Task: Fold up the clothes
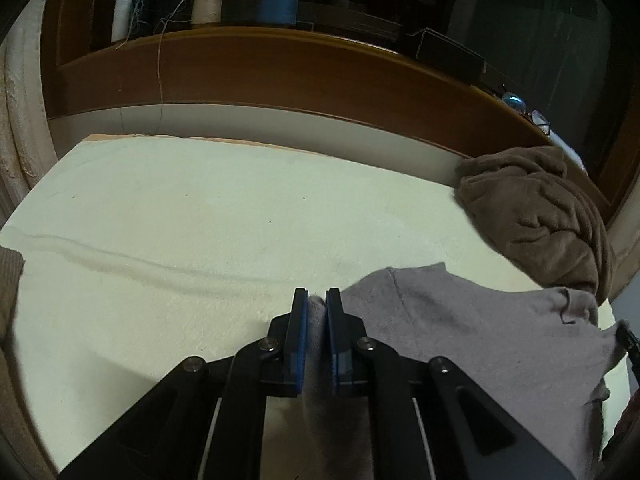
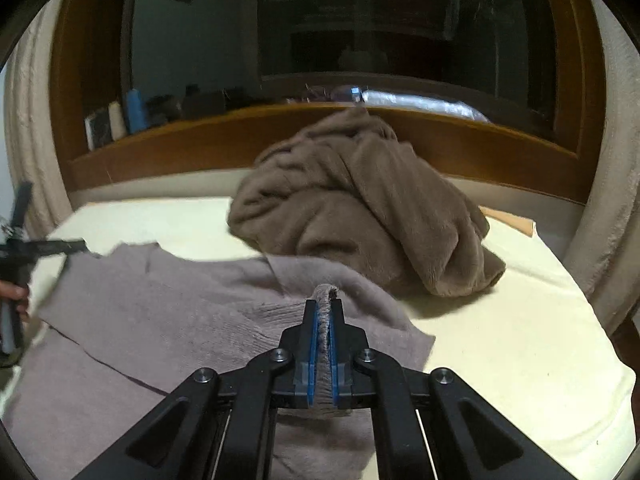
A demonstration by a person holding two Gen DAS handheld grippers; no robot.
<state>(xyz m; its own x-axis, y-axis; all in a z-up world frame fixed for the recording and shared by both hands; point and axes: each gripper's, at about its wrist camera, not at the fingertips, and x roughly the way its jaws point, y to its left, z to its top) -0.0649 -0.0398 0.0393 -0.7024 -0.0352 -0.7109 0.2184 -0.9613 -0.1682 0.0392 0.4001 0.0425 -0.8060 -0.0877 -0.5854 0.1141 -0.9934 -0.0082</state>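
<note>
Grey garment beside brown blanket

Two black hand-held grippers, blue-padded

We saw that the left gripper and right gripper each had matte black linkage arms, round silver screws at the pivots and thin blue pads lining the fingers.

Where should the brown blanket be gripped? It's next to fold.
Probably the loose lobe at the brown blanket's near right, coming from the front. It juts out onto the bare cream sheet, away from the grey garment, so jaws can pinch it alone.
</note>
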